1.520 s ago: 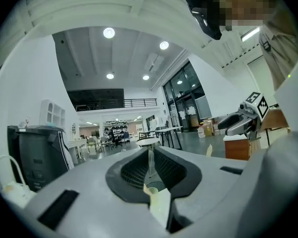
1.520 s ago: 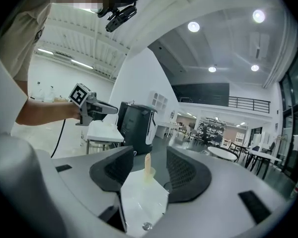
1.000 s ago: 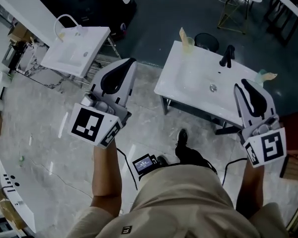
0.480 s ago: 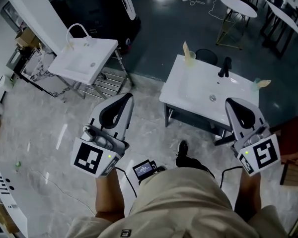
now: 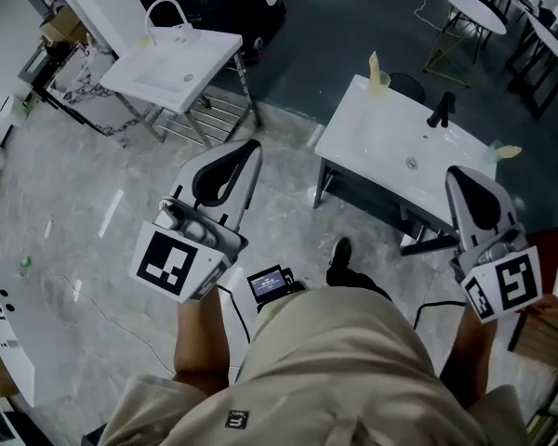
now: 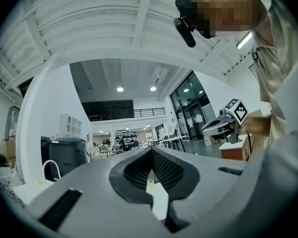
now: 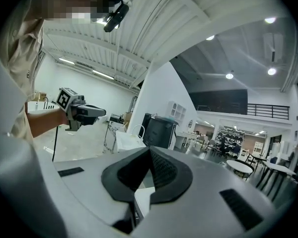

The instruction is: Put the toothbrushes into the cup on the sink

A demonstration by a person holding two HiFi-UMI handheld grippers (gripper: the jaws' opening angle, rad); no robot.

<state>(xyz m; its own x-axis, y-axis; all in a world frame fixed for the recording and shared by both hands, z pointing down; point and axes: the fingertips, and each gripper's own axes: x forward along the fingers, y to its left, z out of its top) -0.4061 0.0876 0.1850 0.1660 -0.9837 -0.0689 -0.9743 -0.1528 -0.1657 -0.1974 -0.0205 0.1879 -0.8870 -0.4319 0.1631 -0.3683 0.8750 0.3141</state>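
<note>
In the head view a white sink with a black tap stands ahead on a metal frame. A pale cup with a yellowish stick-like item in it is at the sink's far left corner. Another small cup with a yellowish item is at its right edge. My left gripper is shut and empty, held over the floor to the left of the sink. My right gripper is shut and empty, near the sink's front right edge. Both gripper views show the jaws together, left and right.
A second white sink with a curved white tap stands at the upper left on a metal rack. A brown box is by my right hand. Round tables and chairs stand far back. Cables and a small device lie by my feet.
The right jaws stood slightly apart a second ago and are now together with nothing between them. Both grippers and the view have shifted across the floor, and the sink sits a little further right.
</note>
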